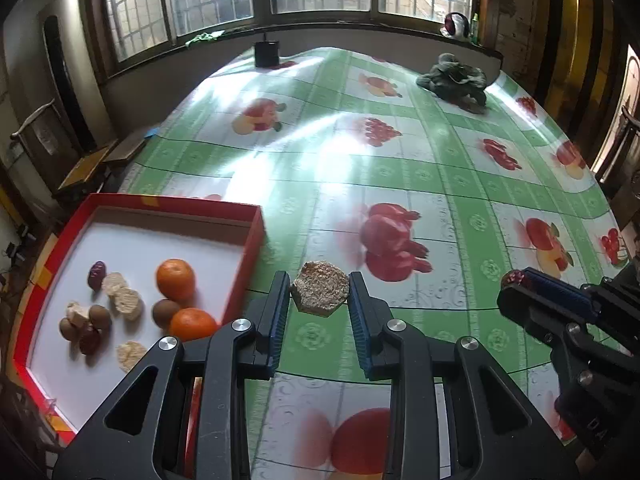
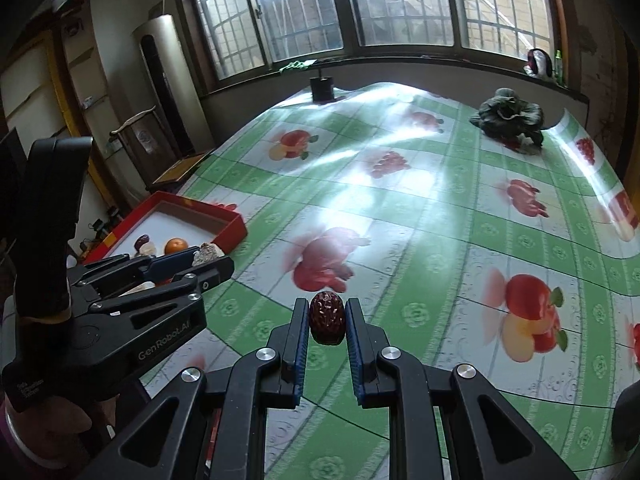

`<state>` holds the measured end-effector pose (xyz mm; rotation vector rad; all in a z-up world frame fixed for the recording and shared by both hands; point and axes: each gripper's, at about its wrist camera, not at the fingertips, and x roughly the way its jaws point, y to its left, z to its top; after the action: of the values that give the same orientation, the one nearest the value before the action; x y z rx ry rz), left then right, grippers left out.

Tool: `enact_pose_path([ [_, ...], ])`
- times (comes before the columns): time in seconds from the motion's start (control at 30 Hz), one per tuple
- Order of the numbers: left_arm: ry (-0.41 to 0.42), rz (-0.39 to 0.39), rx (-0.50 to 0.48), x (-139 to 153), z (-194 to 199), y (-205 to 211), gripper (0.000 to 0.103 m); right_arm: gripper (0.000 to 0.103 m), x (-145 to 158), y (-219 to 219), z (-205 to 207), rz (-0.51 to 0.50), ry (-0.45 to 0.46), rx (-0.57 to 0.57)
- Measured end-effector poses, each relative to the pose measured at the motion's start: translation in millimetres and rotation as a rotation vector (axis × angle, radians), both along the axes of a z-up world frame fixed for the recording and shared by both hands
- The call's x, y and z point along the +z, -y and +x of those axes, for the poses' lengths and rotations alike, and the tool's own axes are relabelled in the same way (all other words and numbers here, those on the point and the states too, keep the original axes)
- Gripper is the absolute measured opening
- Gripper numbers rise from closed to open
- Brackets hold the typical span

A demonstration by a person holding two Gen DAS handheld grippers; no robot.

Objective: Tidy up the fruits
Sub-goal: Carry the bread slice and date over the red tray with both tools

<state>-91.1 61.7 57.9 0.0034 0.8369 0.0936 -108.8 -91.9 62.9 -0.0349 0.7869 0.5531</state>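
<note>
1. A table under a green-checked, fruit-printed plastic cloth point(image 1: 400, 160) carried everything.
2. A shallow red cardboard tray with a white floor point(image 1: 256, 240) sat at the table's left edge, holding two oranges point(image 1: 175, 278), brown round fruits, dark red dates and pale crumbly cakes.
3. The left gripper point(image 1: 320, 292) pinched a tan hexagonal grain cake point(image 1: 320, 288) just right of the tray.
4. The right gripper point(image 2: 327, 320) pinched a wrinkled dark red date point(image 2: 327, 318) above the cloth.

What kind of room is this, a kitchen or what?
Probably a home dining or living room: a big table under a fruit-print cloth, barred windows behind it, and a tall floor-standing air conditioner by the wall.
</note>
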Motion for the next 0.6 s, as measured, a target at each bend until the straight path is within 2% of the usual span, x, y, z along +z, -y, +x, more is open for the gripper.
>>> enact_pose_path([
  [0.6,0.018,0.0,0.131,6,-14,-64,0.028,0.017,6,-66,1,-0.022,0.013,0.145],
])
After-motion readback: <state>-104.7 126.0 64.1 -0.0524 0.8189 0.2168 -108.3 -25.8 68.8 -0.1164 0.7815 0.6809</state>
